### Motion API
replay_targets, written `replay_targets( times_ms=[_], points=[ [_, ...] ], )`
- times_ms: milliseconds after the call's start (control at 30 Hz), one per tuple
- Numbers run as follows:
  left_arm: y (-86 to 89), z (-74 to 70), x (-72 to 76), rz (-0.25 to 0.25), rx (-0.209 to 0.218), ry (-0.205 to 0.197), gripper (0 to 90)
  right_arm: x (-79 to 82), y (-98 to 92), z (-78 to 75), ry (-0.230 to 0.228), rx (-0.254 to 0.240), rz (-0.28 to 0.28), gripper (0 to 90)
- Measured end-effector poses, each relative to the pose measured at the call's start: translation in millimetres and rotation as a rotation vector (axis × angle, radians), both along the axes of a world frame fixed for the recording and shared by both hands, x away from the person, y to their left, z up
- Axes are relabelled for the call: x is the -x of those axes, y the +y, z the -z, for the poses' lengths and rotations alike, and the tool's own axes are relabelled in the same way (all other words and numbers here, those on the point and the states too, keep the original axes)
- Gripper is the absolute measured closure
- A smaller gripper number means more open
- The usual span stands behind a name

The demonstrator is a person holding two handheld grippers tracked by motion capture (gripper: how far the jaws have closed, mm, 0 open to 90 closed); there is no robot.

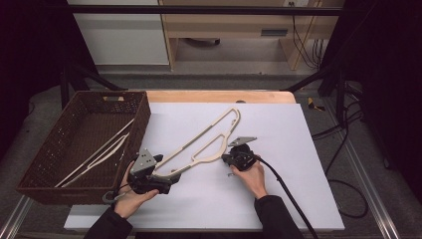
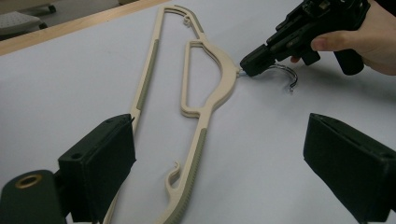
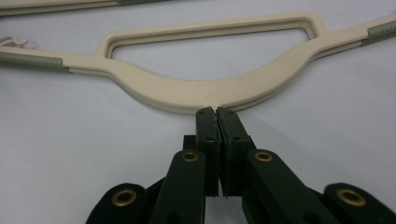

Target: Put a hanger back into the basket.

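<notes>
While right gripper (image 3: 215, 111) jaws clamp hanger (image 3: 205, 91) hook neck, left gripper (image 2: 224, 158) jaws apart.

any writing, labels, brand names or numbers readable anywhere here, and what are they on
None can be read in these views.
The cream hanger, the brown basket, the white board and the black tongs, left and right, show no print.
A pale plate on the far cabinet is too small to tell.

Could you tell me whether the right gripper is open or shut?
Shut: the right gripper has its jaws pressed together on the metal hook at the neck of the hanger.
</notes>
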State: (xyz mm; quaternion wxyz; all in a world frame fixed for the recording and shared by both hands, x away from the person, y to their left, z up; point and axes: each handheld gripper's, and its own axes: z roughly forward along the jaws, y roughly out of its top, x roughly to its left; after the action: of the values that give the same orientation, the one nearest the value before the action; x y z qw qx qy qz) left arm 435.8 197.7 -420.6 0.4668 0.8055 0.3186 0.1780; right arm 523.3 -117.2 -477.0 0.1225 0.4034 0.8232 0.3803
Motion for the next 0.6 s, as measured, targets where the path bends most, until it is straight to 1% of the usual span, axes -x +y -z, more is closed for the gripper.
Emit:
replay_targets(
  times_ms=[67,100,167,267,333,400,433,533,567,600],
  points=[
    [-0.2,0.2,0.0,0.001,-0.001,0.000,8.9,0.3,-1.0,-0.9,0.001,0.000,-0.001,88.5],
    [-0.5,0.3,0.1,0.002,-0.003,0.002,8.9,0.6,-2.2,-4.2,-0.003,-0.013,0.003,88.7],
    [-1.0,0.6,0.1,0.004,-0.005,0.002,9.0,1.0,-2.6,-5.6,0.002,-0.020,0.004,88.8],
    [-3.2,0.5,0.2,0.008,-0.010,0.001,9.1,1.6,-3.8,-9.8,-0.018,-0.021,0.000,88.9],
    [-3.9,0.5,-0.1,0.009,-0.010,0.001,9.1,2.0,-4.0,-10.9,-0.016,-0.022,-0.001,88.9],
    [-8.7,0.4,-2.2,0.014,-0.016,0.006,9.4,2.8,-2.9,-14.0,-0.016,-0.028,0.007,88.9],
    [-10.9,-0.3,-3.6,0.018,-0.022,0.005,9.4,3.2,-3.3,-15.1,-0.013,-0.021,0.001,88.9],
    [-17.1,-2.8,-8.1,0.021,-0.014,0.009,9.6,4.1,-2.1,-17.0,-0.014,-0.014,0.000,88.9],
    [-23.8,-4.8,-11.1,0.029,-0.027,0.006,9.9,5.7,-0.8,-19.7,-0.016,0.000,-0.008,88.9],
    [-27.7,-5.8,-13.0,0.032,-0.040,0.000,9.8,5.8,-0.2,-20.2,-0.023,0.003,-0.008,88.9]
  ],
)
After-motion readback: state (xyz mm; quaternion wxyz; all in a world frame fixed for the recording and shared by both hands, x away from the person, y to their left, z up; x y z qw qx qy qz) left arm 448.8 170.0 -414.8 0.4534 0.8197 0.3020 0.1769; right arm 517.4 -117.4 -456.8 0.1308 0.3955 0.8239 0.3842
